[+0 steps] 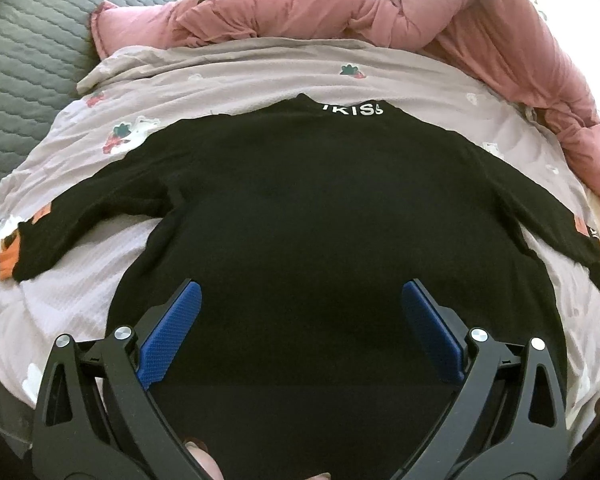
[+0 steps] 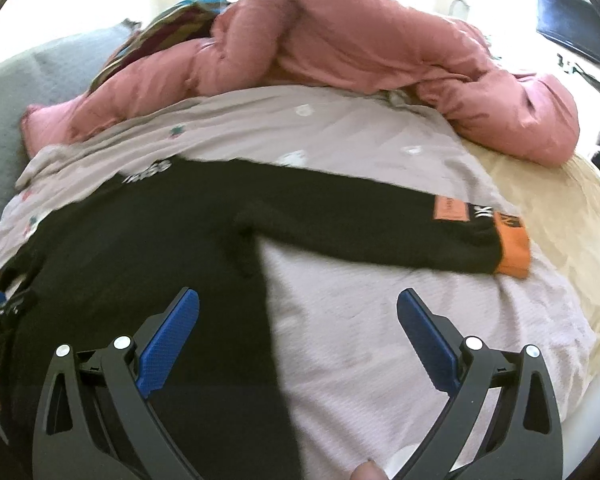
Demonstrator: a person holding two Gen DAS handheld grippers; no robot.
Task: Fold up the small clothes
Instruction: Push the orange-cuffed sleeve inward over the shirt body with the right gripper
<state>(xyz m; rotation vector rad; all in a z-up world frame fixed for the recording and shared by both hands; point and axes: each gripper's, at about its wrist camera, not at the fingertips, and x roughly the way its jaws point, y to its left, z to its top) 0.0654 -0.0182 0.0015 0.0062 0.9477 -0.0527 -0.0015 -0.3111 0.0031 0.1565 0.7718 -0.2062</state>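
A small black sweater (image 1: 300, 208) lies flat on a lilac printed sheet (image 1: 228, 76), collar with white lettering (image 1: 354, 109) at the far side, both sleeves spread out. The sleeves end in orange cuffs (image 1: 8, 258). My left gripper (image 1: 300, 292) is open and empty above the sweater's lower body. In the right wrist view the sweater (image 2: 140, 240) fills the left half, and its right sleeve (image 2: 360, 232) stretches to an orange cuff (image 2: 514, 250). My right gripper (image 2: 298, 300) is open and empty, above the sweater's right side edge, below the armpit.
A crumpled pink puffy quilt (image 1: 380, 12) lies across the far side of the bed, also in the right wrist view (image 2: 340, 40). A grey quilted cover (image 1: 24, 60) is at the left. A cream sheet (image 2: 560, 208) lies at the right.
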